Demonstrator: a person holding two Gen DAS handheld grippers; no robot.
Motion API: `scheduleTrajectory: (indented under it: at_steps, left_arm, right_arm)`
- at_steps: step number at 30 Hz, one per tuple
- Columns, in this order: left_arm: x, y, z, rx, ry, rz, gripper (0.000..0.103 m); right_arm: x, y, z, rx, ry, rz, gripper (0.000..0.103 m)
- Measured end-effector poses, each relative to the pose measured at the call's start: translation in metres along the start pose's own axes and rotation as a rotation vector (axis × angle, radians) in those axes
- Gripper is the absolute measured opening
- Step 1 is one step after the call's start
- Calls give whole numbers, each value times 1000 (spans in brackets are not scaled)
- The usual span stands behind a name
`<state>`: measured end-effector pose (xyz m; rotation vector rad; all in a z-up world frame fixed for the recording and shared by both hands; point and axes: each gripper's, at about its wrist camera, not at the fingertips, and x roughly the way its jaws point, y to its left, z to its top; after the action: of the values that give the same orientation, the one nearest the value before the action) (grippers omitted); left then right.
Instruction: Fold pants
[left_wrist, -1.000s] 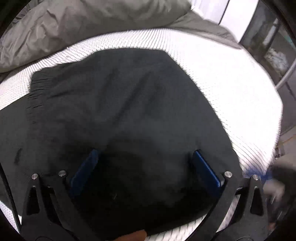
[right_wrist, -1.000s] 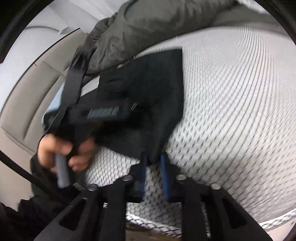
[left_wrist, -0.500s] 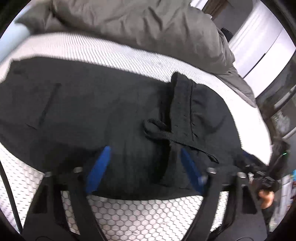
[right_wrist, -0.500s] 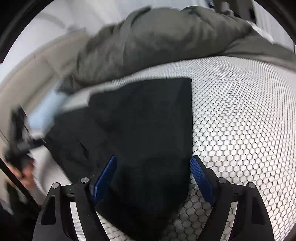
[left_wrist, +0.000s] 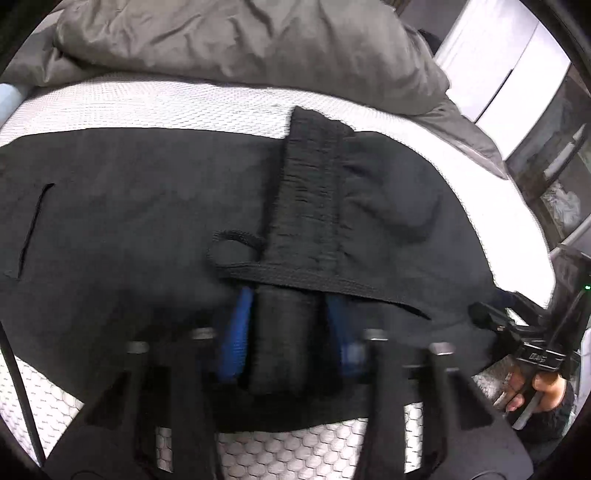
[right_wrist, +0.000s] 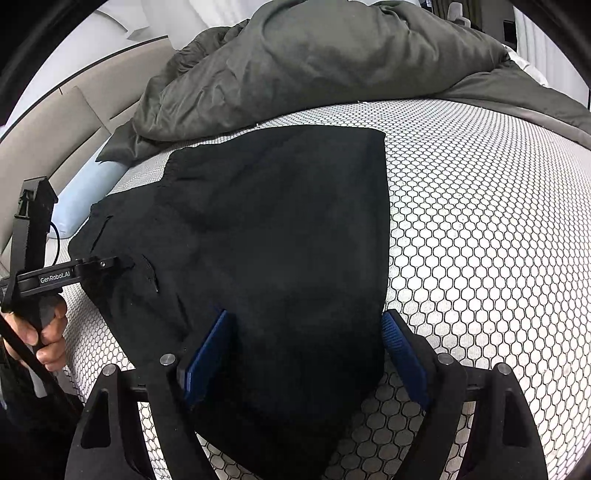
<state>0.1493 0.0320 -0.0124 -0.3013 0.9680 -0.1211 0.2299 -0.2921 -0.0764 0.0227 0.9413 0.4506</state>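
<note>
Black pants (right_wrist: 280, 236) lie folded on a white honeycomb-patterned mattress (right_wrist: 480, 240). In the left wrist view the elastic waistband (left_wrist: 310, 192) runs away from me, with a drawstring loop (left_wrist: 231, 247) beside it. My left gripper (left_wrist: 288, 299) is closing; its blue pads squeeze the near end of the waistband into a roll. My right gripper (right_wrist: 304, 350) stands open over the near edge of the folded pants, with the cloth lying flat between its fingers and untouched by the pads. Each view shows the other gripper, held by a hand (right_wrist: 48, 339), at its edge.
A crumpled grey duvet (right_wrist: 314, 62) is heaped along the far side of the mattress. A light blue pillow (right_wrist: 88, 188) and a beige headboard (right_wrist: 48, 122) lie at the left. White cupboard doors (left_wrist: 509, 74) stand beyond the bed.
My left gripper slid across the pants to the waistband and its jaws narrowed around it. My right gripper opened from nearly shut and now straddles the folded pants.
</note>
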Motion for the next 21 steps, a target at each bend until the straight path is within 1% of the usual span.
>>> scheduleTrajectory:
  at_steps: [1,4,5,7,9,10,12,13,14,16,18,19,20,21]
  left_arm:
    - [-4,-3,-2,21,-20,14,17]
    - [-16,2,1,14,-33,-20,12]
    - [-21,6,2,8,-40,-32,12]
    - [-33,17,5,-12,-61,-33,11]
    - [-39,24,5,-17,-70,-31,11]
    - [-41,27,4,-8,-64,-21,11]
    - [-34,31,-3,3,-12,5,14]
    - [-27,33,-5,-1,23,27,19]
    - [-25,34,-5,-2,37,43,25]
    - [-33,36,-1,-10,24,45,33]
    - [-46,40,4,-29,-20,21,45]
    - [-53,42,8,-44,-44,7,63]
    - [-59,43,17,-58,-78,-11,74]
    - [-60,42,26,-60,-96,-26,74]
  right_arm:
    - [-1,0,-1,-1,-1,-2,84]
    - [-3,2,-2,5,-15,-17,84]
    - [-6,5,-2,8,-33,-19,84]
    - [-14,8,-4,0,-53,1,84]
    - [-19,15,-5,-23,-75,-5,84]
    - [-20,17,-6,-34,-75,-7,84]
    - [-19,19,-6,-43,-62,-8,84]
    - [-18,19,-7,-39,-54,-10,84]
    - [-15,18,-7,-36,-34,-12,84]
    - [-13,16,-8,-31,-16,-21,84]
    - [-14,12,-10,-22,0,-16,84]
    - [-15,10,-12,-16,2,-12,84]
    - [-16,9,-12,-15,2,-12,84]
    - [-18,8,-13,-15,0,-15,84]
